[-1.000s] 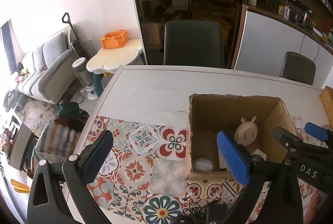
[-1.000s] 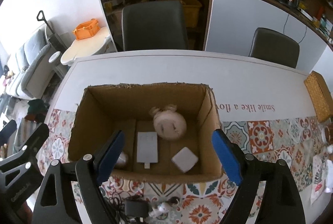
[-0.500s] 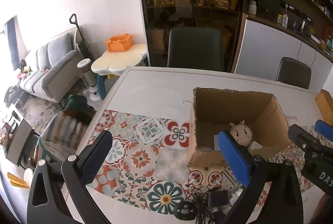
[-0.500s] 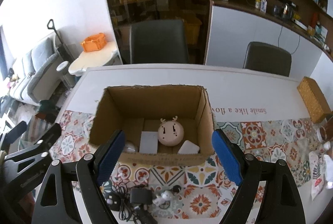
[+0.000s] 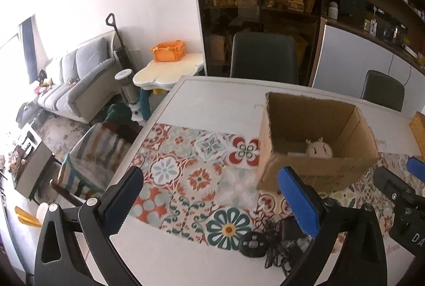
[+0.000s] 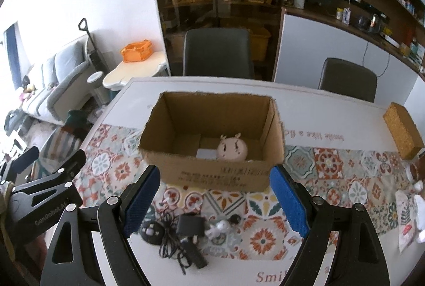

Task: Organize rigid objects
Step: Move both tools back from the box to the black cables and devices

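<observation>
Right now both of your claws hang over the near part of the table (image 6: 332,105) with nothing in them. Your right gripper (image 6: 215,203) has its blue pads spread wide, and the cardboard box (image 6: 212,174) stands just beyond its fingertips, its near wall filling the gap between them. Inside that box, past the near rim, you can see a round pink toy with small antlers (image 6: 233,149) and a pale flat item (image 6: 205,153) to its left; the rest of the box floor is hidden by the wall. Directly below and between your right pads lies a tangle of black cables and a charger (image 6: 183,235), with a small white figure (image 6: 220,226) to its right, all on the patterned mat (image 6: 345,179).

Your left gripper (image 5: 212,203) is also spread open and empty. The box sits ahead and to the right of it, its near left corner just beyond the right pad (image 5: 297,203). Ahead of the left pad the mat is bare out to the table's left edge, which runs close past that pad, with a striped basket (image 5: 93,153) on the floor beyond it. Off to the far right of your right claw, a woven block (image 6: 402,129) rests near the table's right edge.
</observation>
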{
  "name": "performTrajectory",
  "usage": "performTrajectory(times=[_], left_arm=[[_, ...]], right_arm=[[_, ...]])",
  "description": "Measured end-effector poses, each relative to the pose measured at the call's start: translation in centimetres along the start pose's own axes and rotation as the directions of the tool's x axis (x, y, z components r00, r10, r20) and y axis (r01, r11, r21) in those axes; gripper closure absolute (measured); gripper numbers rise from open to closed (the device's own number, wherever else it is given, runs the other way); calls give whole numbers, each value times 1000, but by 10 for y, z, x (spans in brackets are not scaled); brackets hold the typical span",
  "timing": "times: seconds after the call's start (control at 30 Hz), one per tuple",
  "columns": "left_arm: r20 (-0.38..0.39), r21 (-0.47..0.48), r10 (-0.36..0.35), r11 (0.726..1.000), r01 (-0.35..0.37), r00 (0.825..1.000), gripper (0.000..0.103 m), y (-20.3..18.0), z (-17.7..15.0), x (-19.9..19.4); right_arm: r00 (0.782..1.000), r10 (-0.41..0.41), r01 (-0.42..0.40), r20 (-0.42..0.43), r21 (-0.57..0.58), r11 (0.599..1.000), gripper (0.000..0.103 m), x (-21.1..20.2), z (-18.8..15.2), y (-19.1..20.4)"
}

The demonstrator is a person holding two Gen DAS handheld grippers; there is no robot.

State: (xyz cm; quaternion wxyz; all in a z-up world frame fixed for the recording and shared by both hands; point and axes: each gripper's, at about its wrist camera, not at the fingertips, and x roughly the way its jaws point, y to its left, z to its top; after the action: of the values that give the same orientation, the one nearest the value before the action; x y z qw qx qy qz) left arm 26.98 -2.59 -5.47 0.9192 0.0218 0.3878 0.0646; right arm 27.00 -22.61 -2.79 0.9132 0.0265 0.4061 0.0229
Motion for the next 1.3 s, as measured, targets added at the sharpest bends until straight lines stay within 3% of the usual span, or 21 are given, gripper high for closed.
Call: performTrajectory(times=[0.37, 0.67, 1.0, 1.3], left_arm=[[-60, -18, 40, 999, -41, 997, 0, 15, -33, 2], [-148, -48, 86, 994, -94, 985, 0, 26, -74, 13], [-252, -54, 94, 992, -111, 963, 0, 26, -114, 26], [-344, -29, 108, 992, -125, 933, 0, 20, -147, 45]], right_arm=[[994, 51, -54, -94, -34, 998, 20, 12, -37, 20], [976, 74, -90, -203, -73, 993, 21, 30, -68, 31], [934, 97, -146, -345, -121, 982, 23, 55, -109, 39], [895, 95, -178, -436, -153, 972, 24, 81, -134, 41]])
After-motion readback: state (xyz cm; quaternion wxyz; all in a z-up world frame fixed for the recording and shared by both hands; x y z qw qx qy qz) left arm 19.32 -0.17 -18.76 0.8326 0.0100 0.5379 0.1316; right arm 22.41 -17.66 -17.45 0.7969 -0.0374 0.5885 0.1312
